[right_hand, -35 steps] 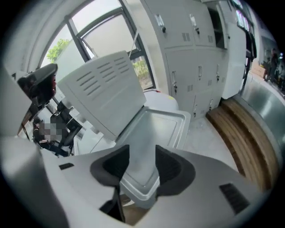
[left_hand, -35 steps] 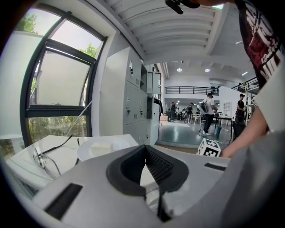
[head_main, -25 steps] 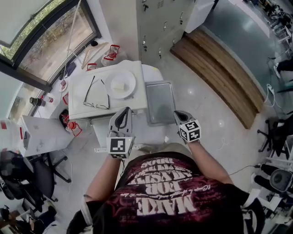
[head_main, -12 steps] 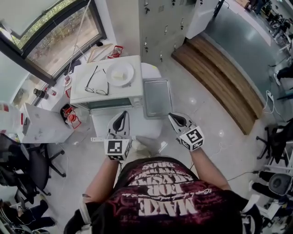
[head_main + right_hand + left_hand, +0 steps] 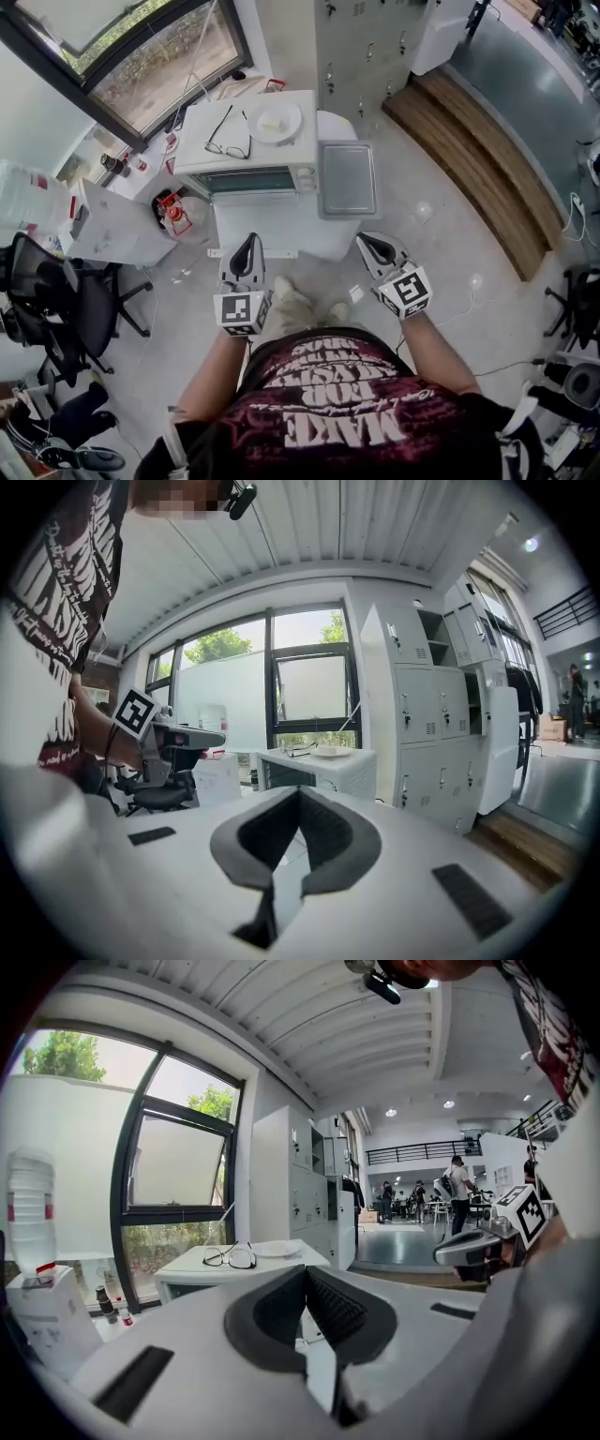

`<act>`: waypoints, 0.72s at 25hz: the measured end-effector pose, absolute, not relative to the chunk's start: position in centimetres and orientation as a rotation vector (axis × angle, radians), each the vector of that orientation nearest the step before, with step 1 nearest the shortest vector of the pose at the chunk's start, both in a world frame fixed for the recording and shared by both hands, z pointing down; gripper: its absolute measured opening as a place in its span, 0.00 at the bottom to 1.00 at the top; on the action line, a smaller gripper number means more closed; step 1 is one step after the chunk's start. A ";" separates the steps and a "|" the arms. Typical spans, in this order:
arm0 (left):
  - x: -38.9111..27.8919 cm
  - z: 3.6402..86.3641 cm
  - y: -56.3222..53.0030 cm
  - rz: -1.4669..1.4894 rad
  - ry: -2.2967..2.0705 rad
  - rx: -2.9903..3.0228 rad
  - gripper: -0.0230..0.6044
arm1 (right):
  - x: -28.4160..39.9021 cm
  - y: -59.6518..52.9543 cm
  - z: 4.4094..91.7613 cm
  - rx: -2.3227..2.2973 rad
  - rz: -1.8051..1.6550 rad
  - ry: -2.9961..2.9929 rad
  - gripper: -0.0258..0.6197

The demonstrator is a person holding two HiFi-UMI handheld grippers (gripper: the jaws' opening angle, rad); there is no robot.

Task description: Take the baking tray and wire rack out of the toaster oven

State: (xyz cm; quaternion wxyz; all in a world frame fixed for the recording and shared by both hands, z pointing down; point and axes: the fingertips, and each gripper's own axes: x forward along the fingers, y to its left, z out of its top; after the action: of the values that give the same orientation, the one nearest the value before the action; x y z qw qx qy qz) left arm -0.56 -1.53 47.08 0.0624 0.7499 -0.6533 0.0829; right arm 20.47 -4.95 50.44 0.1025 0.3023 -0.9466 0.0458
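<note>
Baking tray point(image 5: 348, 178): not gripped. L gripper point(image 5: 247, 246), R gripper point(image 5: 367, 242): jaws closed, empty, mid-frame. Tray lies empty on white stand point(image 5: 281, 234), upper centre, just right of toaster oven point(image 5: 251, 169). Oven top: plate point(image 5: 275, 122) w/ pale item, glasses point(image 5: 228, 141). Shirt point(image 5: 328, 412) print: "MAKE".
</note>
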 end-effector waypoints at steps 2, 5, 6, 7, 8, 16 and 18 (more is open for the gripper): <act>-1.1 46.8 -0.8 0.261 -1.986 2.277 0.05 | 20.0 -4.0 50.9 0.882 0.152 -2.791 0.04; -2.0 46.6 0.0 0.282 -1.988 2.294 0.05 | 19.1 -2.6 51.6 0.882 0.230 -2.809 0.04; -2.3 46.6 0.2 0.286 -1.982 2.301 0.05 | 18.7 -2.2 51.7 0.887 0.257 -2.817 0.04; -2.7 46.7 0.4 0.289 -1.972 2.309 0.05 | 18.1 -1.9 51.8 0.891 0.274 -2.822 0.04; -3.1 46.7 0.6 0.290 -1.959 2.318 0.05 | 17.3 -1.6 51.8 0.891 0.281 -2.824 0.04; -10.0 47.6 1.1 0.317 -1.846 2.384 0.05 | 8.6 -1.3 52.3 0.949 0.404 -2.781 0.04; -12.5 47.8 1.1 0.316 -1.834 2.392 0.05 | 6.1 -1.1 52.5 0.957 0.431 -2.770 0.04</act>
State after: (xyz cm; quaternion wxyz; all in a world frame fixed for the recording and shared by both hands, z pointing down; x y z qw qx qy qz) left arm -12.55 1.13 47.79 0.0554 0.7879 -0.6044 0.1041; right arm 6.05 -1.08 52.50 0.0896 0.3217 -0.9314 0.1450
